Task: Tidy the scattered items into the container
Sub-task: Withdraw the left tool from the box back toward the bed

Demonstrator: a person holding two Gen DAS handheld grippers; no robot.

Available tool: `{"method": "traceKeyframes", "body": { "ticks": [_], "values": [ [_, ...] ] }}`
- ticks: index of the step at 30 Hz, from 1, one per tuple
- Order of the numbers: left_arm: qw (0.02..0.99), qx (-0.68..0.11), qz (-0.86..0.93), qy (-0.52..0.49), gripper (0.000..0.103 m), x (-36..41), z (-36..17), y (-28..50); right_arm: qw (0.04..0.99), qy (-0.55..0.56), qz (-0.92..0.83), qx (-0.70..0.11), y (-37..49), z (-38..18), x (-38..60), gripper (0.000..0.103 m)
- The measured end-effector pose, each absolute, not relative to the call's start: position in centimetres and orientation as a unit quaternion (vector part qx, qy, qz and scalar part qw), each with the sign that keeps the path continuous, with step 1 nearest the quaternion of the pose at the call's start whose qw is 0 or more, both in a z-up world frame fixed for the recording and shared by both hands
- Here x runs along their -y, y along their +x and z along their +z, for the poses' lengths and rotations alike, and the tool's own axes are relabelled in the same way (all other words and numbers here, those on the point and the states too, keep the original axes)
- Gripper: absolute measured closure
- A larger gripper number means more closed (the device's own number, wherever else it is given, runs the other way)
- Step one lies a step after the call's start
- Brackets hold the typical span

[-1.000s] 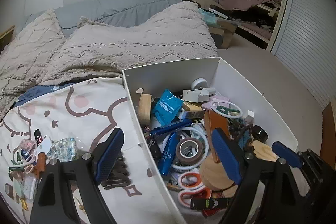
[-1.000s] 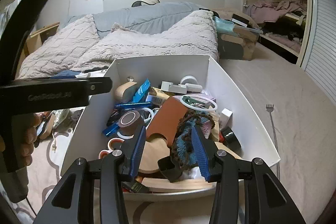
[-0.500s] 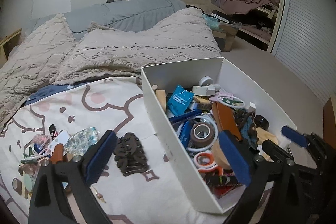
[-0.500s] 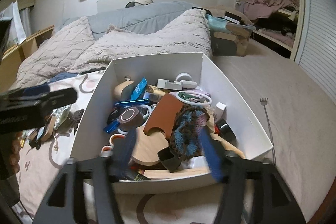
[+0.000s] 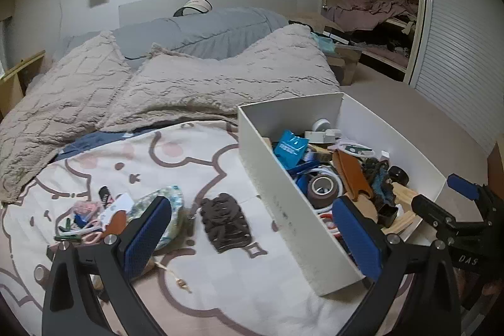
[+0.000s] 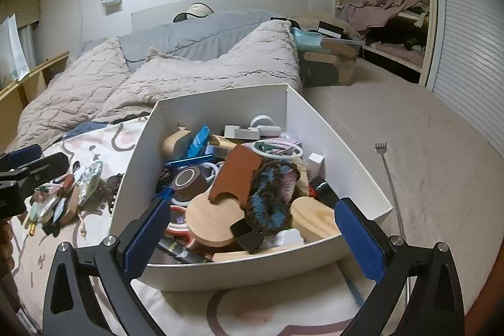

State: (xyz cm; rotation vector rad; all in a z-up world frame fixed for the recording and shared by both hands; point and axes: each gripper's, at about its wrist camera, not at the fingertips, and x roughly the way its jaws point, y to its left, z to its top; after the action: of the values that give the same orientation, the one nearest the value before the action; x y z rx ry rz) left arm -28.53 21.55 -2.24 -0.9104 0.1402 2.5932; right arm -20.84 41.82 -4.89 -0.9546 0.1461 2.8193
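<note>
The white box (image 6: 220,103) sits on the cartoon-print sheet, crowded with tape, scissors, wooden pieces and a brown leather piece. A blue-and-brown knitted piece (image 6: 272,197) lies on top of that heap. My right gripper (image 6: 252,232) hovers at the box's near edge, jaws opening wide, pads clear of the knitted piece. My left gripper (image 5: 252,235) hangs over the sheet left of the box wall (image 5: 277,203), its jaws also opening, holding nothing. A dark brown hair claw (image 5: 225,224) lies on the sheet between its fingers. A floral pouch (image 5: 171,210) and a pile of small items (image 5: 91,216) lie further left.
A beige blanket (image 5: 189,84) and a grey duvet (image 5: 204,30) cover the bed behind the box. A metal back scratcher (image 6: 390,188) lies to the right of the box. An open closet with clothes (image 6: 387,8) and a slatted door (image 6: 466,37) stand at the right.
My right gripper's jaws spread from a grip on the knitted piece, which now lies loose in the box. My left gripper slid left from over the box to over the sheet and widened.
</note>
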Motion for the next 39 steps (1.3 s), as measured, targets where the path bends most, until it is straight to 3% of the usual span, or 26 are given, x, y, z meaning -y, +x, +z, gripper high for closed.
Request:
{"method": "traceKeyframes", "body": {
  "ticks": [39],
  "values": [
    [0.049,-0.053,0.956,-0.284,0.0,-0.3,-3.2,-26.7,-0.016,-0.302,0.953,-0.021,-21.3,-3.7,-27.3,0.0]
  ]
}}
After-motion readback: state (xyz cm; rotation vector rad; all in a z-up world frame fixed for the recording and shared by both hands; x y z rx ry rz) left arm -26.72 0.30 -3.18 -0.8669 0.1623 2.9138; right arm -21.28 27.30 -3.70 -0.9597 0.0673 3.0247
